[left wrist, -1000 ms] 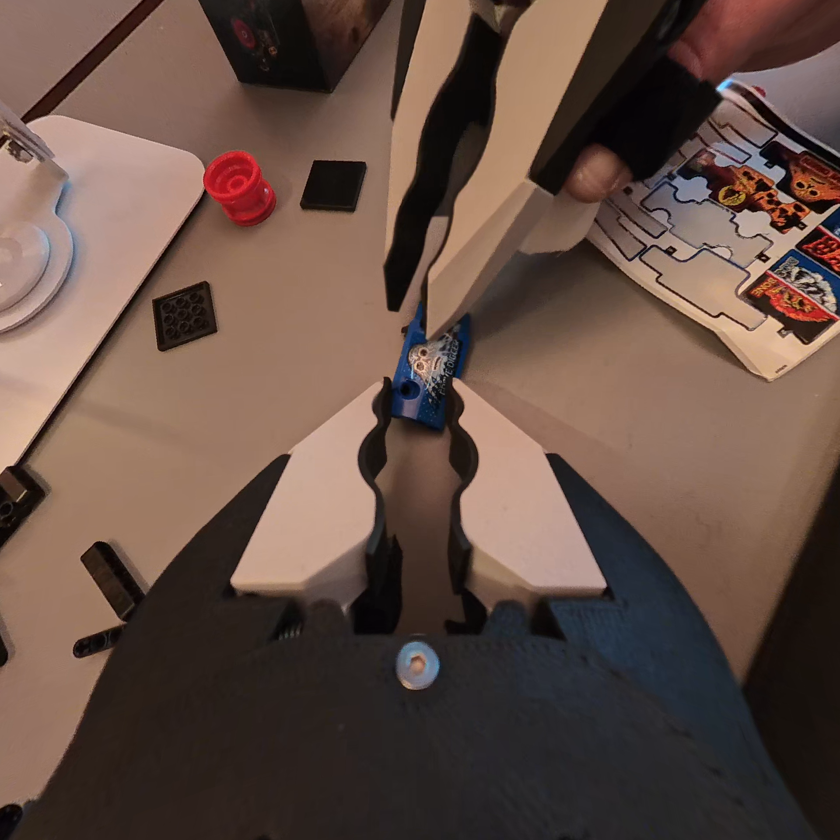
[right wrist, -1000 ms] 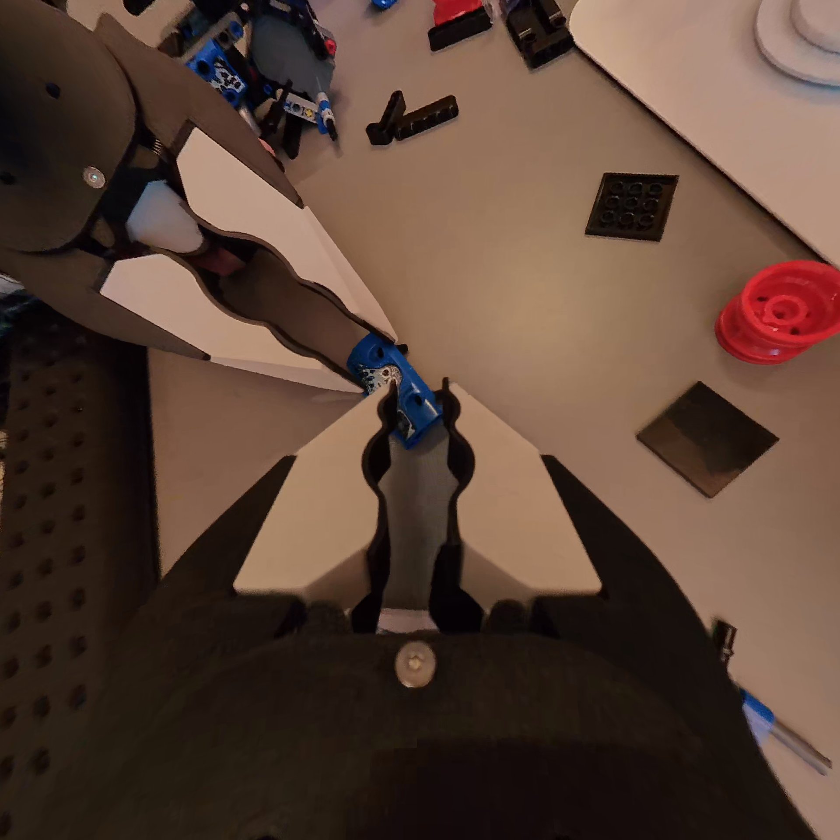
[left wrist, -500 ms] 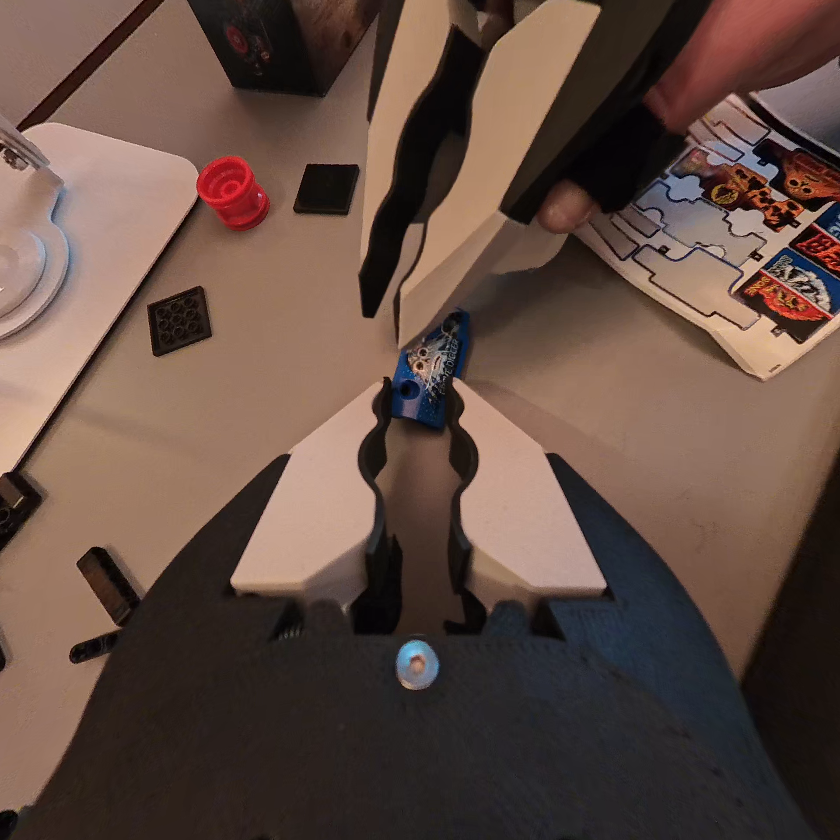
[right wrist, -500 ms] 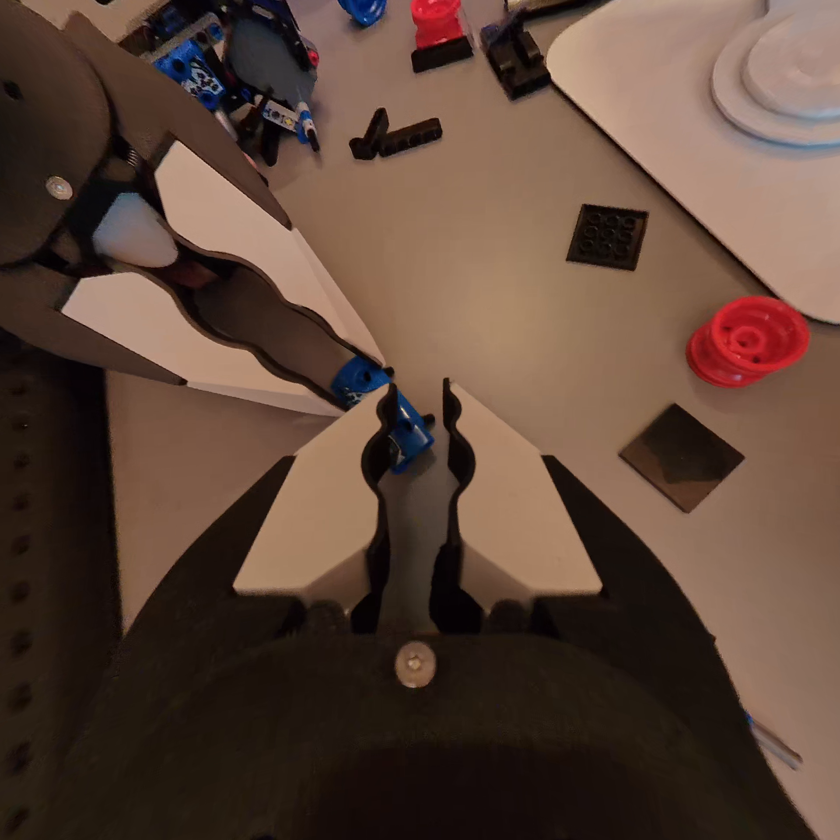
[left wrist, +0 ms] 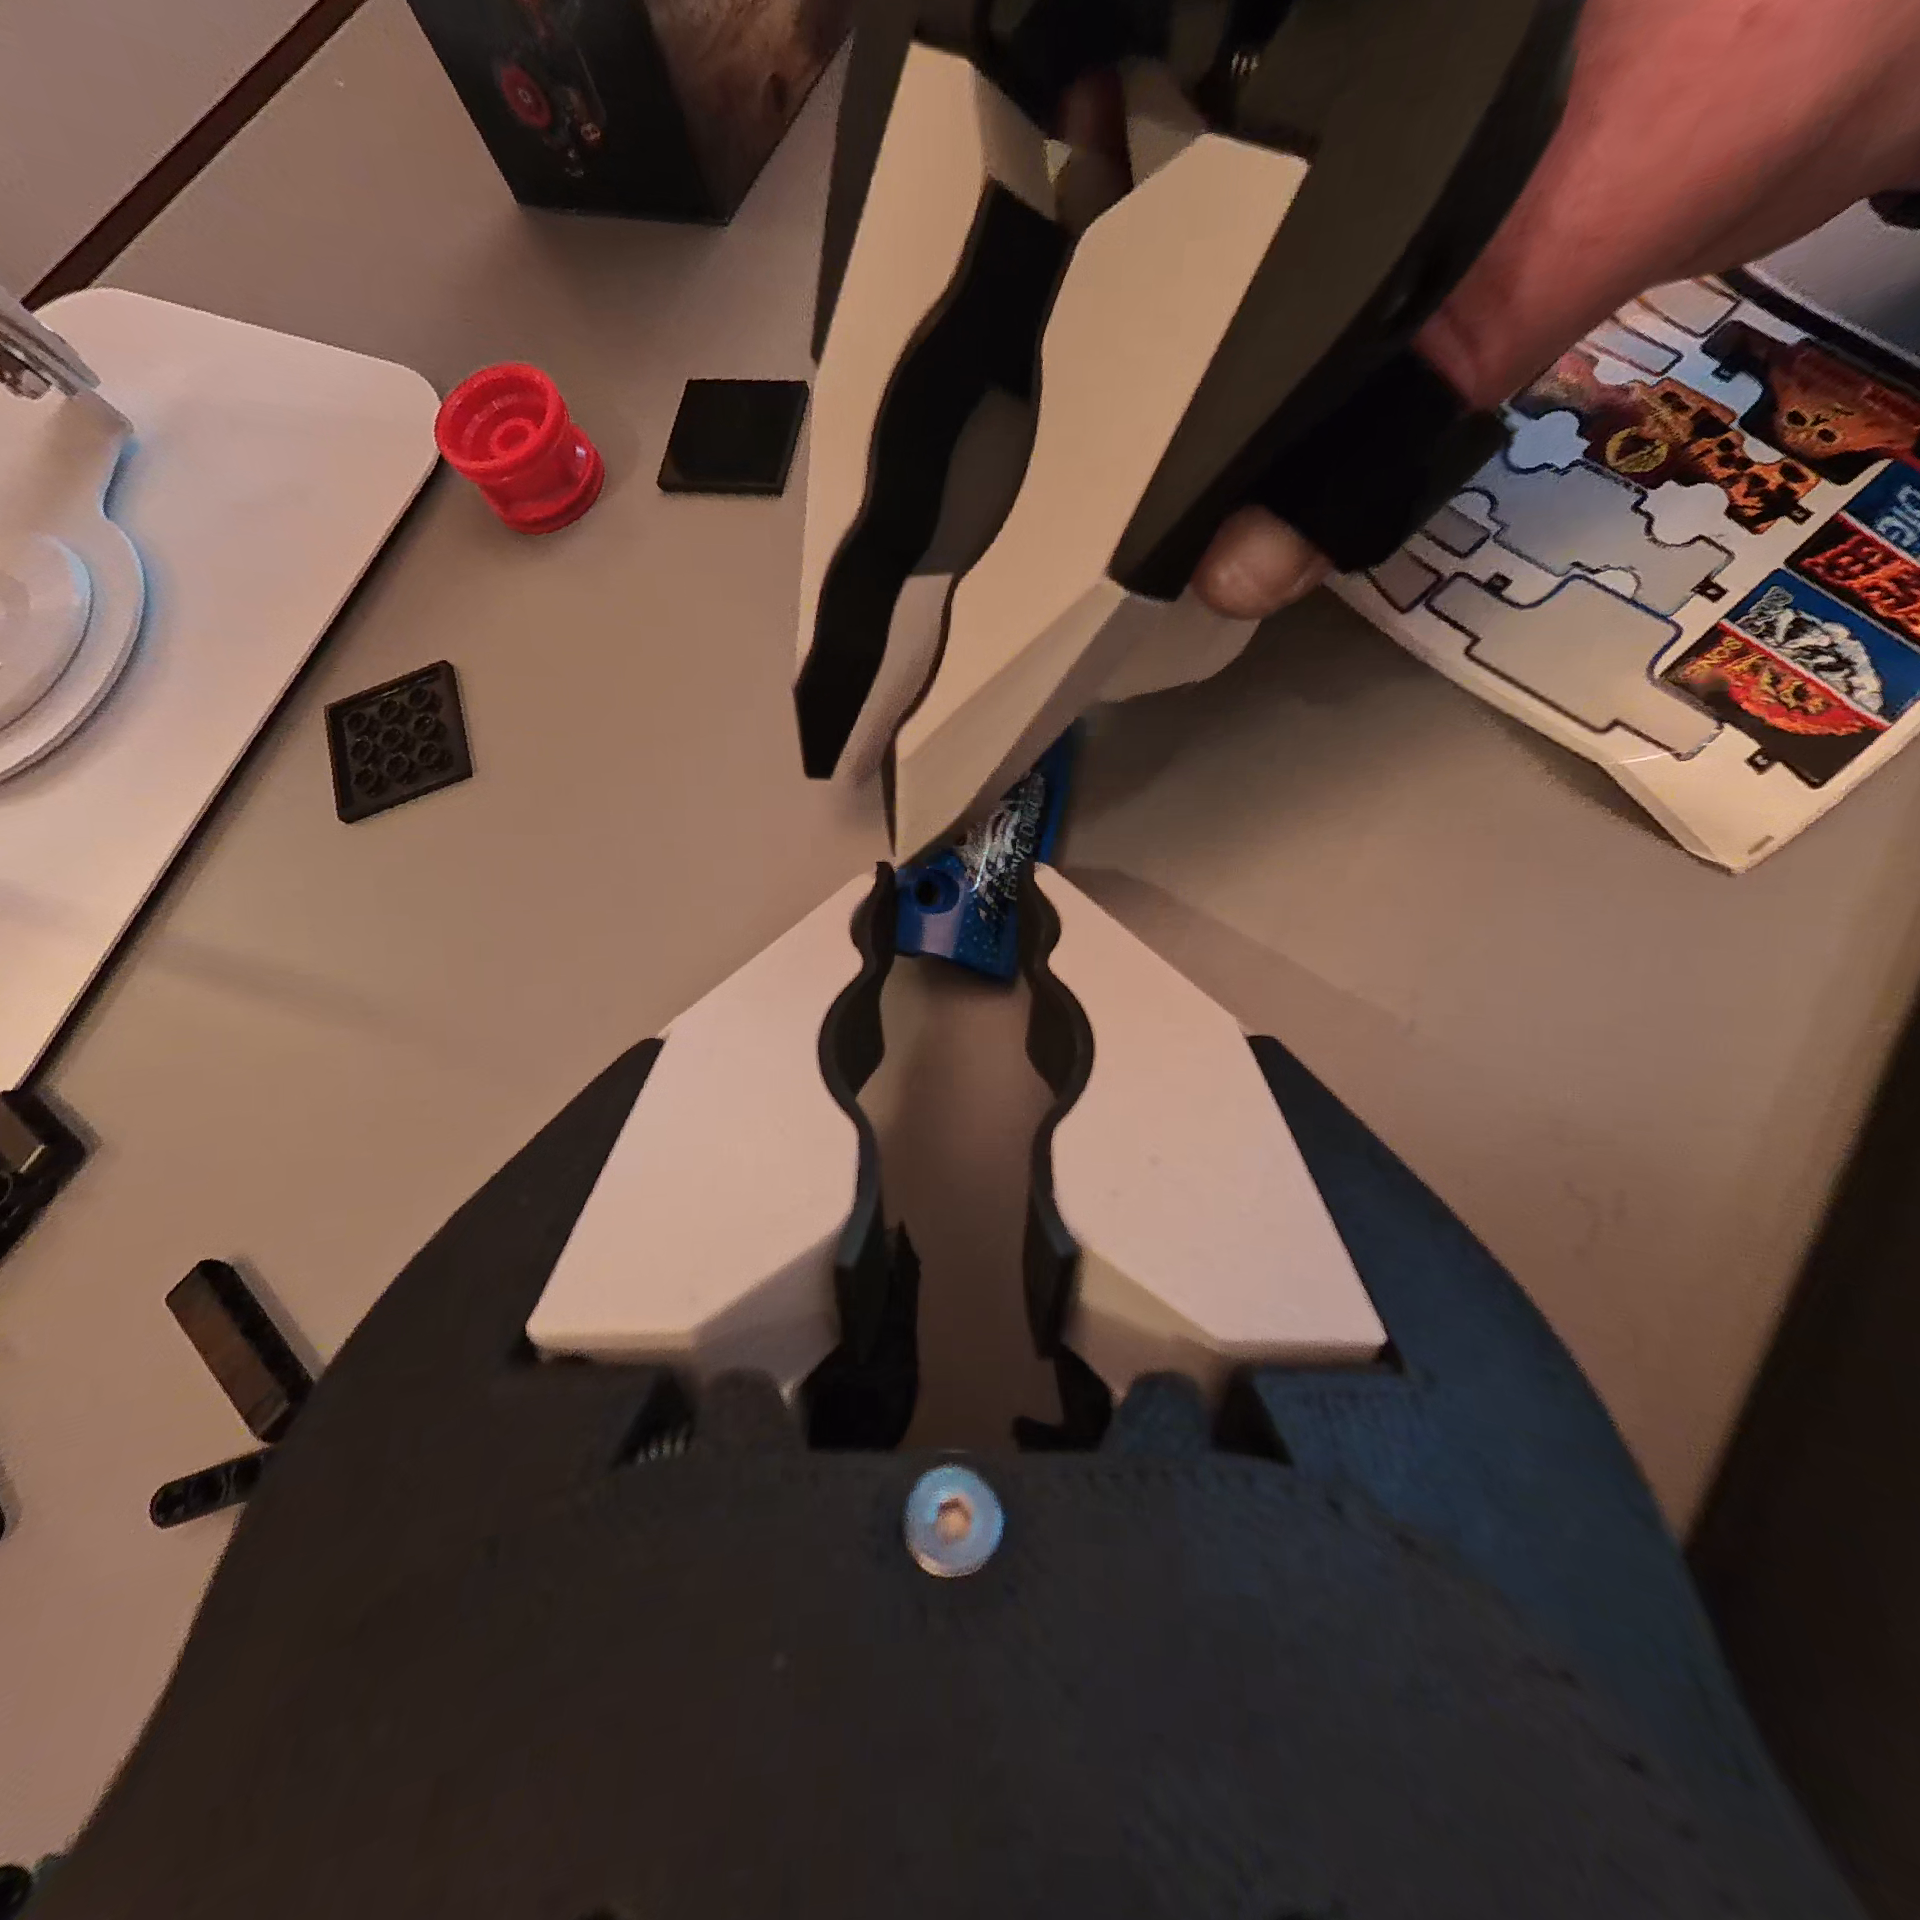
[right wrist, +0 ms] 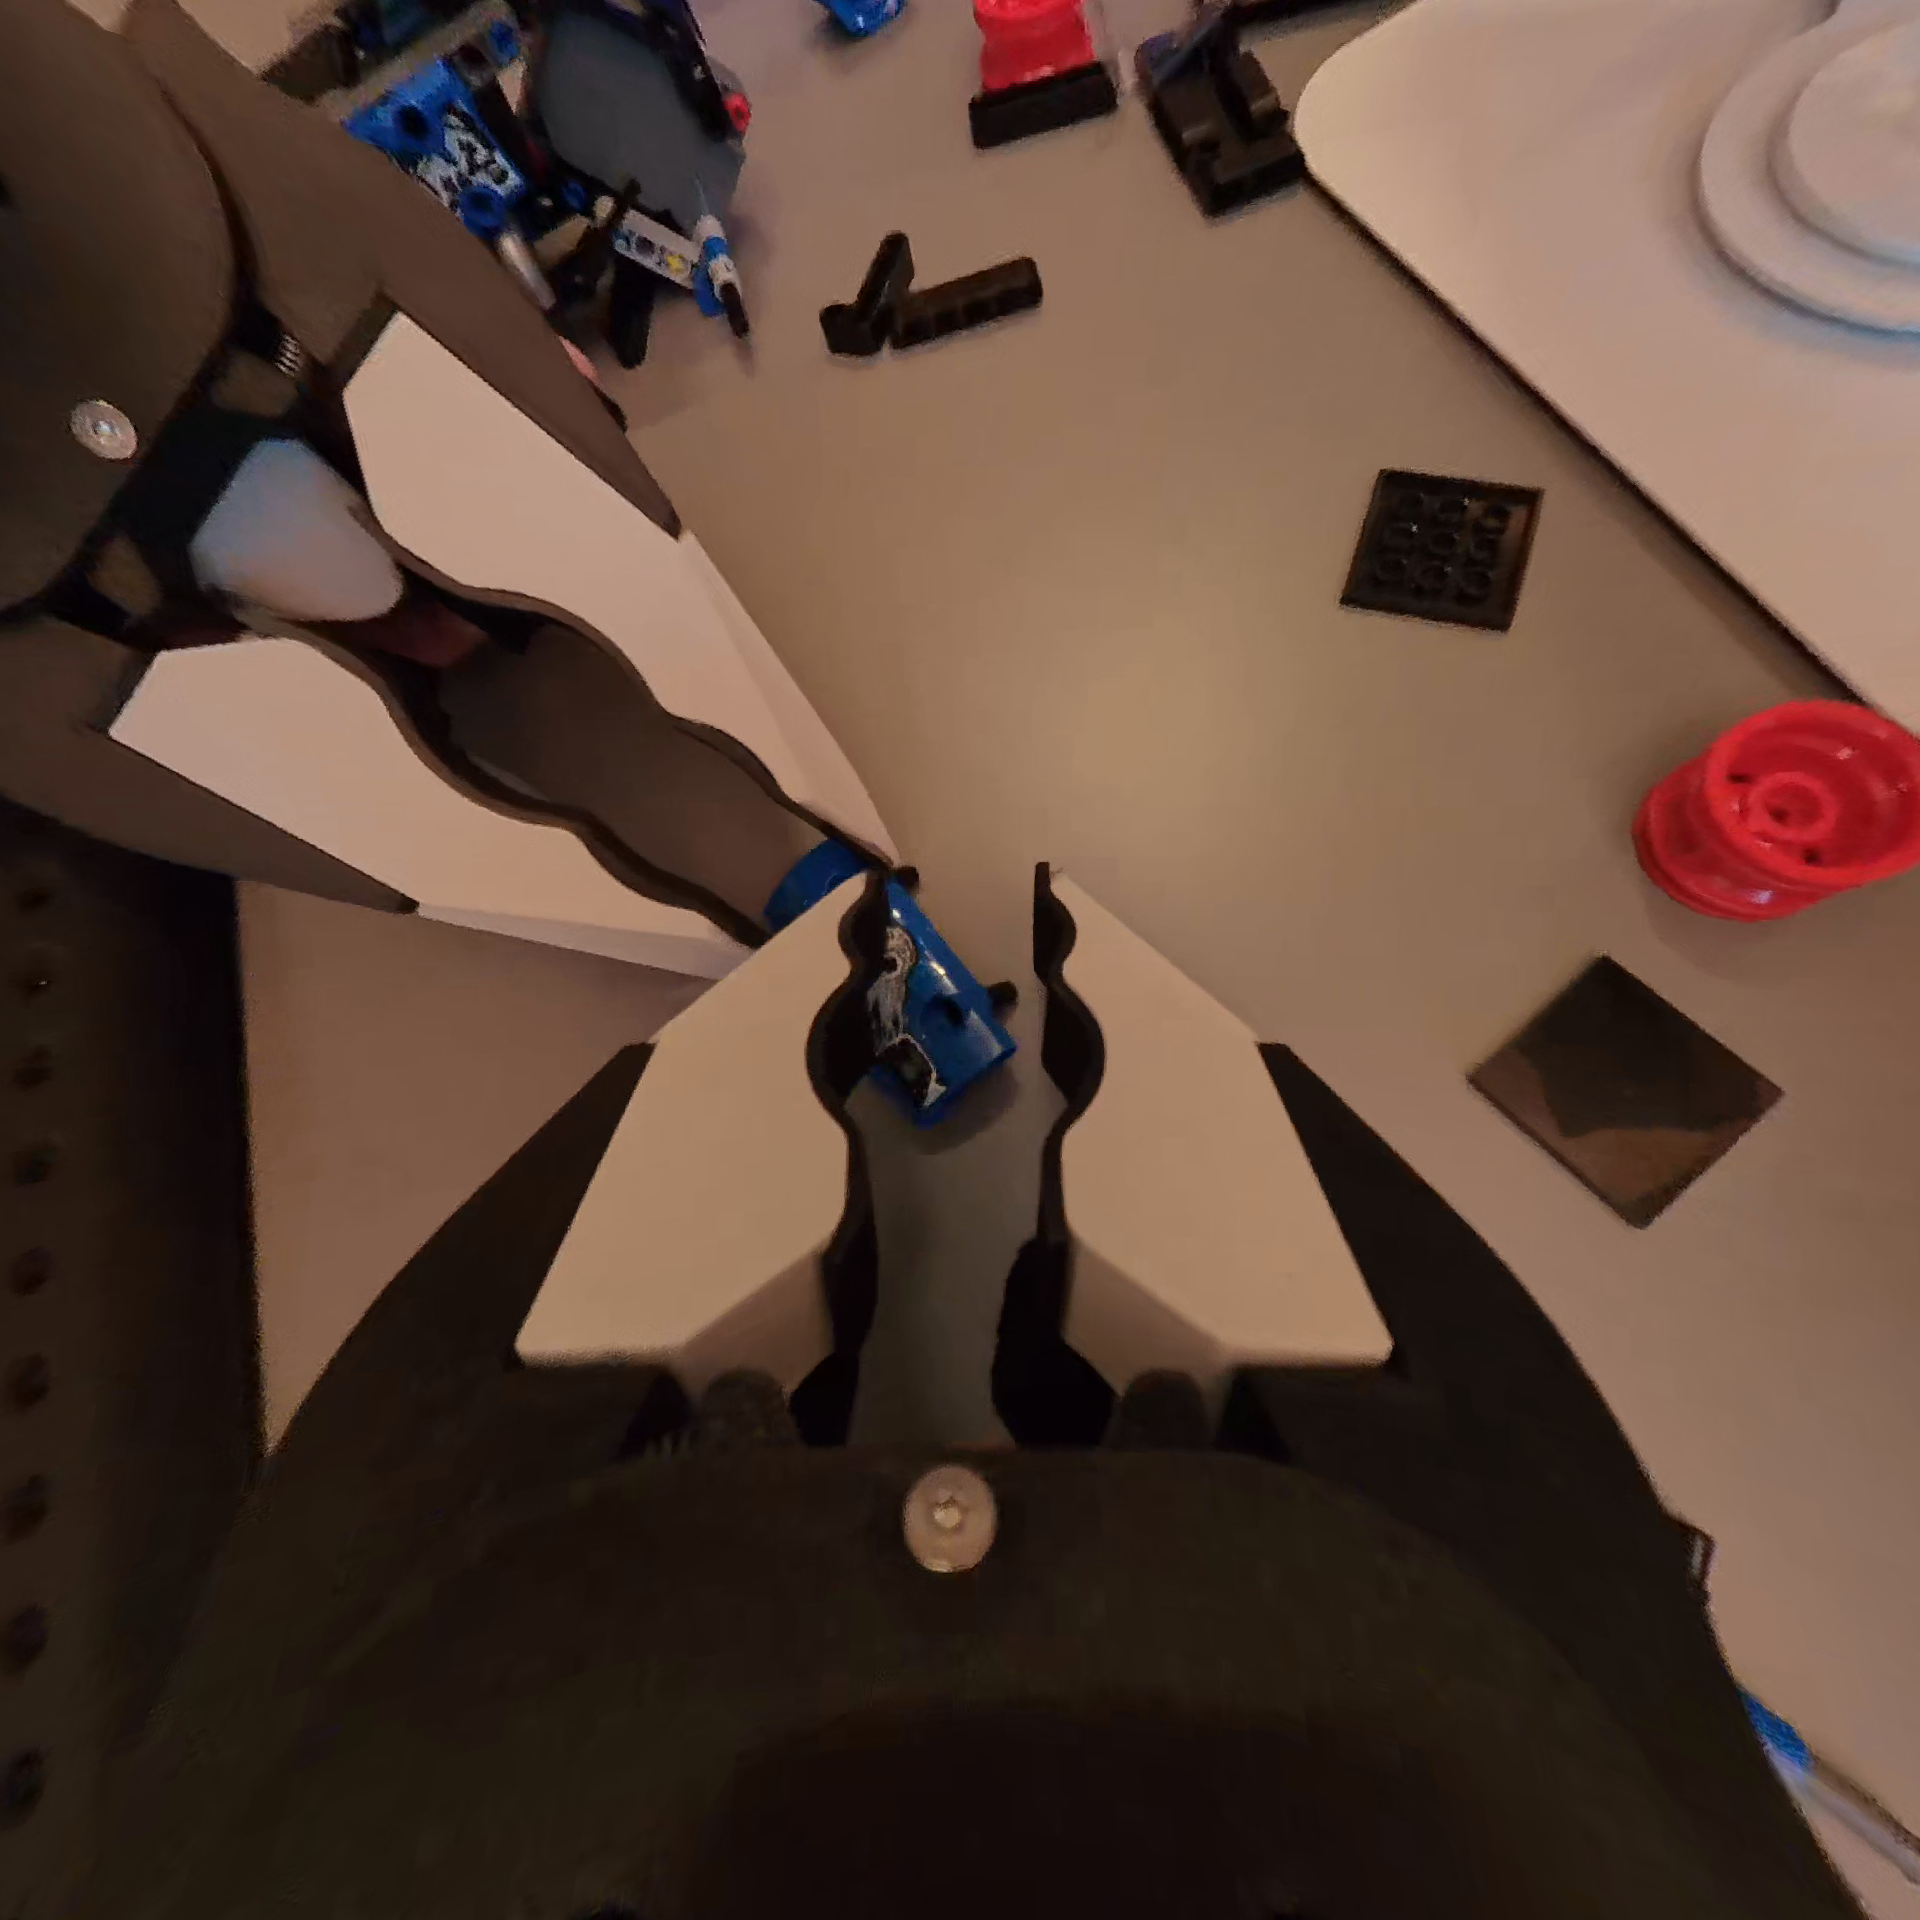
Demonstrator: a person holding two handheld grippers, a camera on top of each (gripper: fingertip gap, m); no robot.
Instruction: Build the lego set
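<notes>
The blue stickered piece [left wrist: 977, 904] is clamped at the tips of the left gripper [left wrist: 956, 894]. The right gripper [right wrist: 961, 883] is parted around it, gripping nothing. The build is judged early: a partial assembly [right wrist: 561, 166] lies at 11 o'clock. A red wheel [right wrist: 1782, 810] and black plate [right wrist: 1442, 549] at 2–3 o'clock remain loose, obstructing nothing.

Dim warm light on grey-beige table [left wrist: 1351, 1039] w/ white board [left wrist: 208, 582] at its edge.
</notes>
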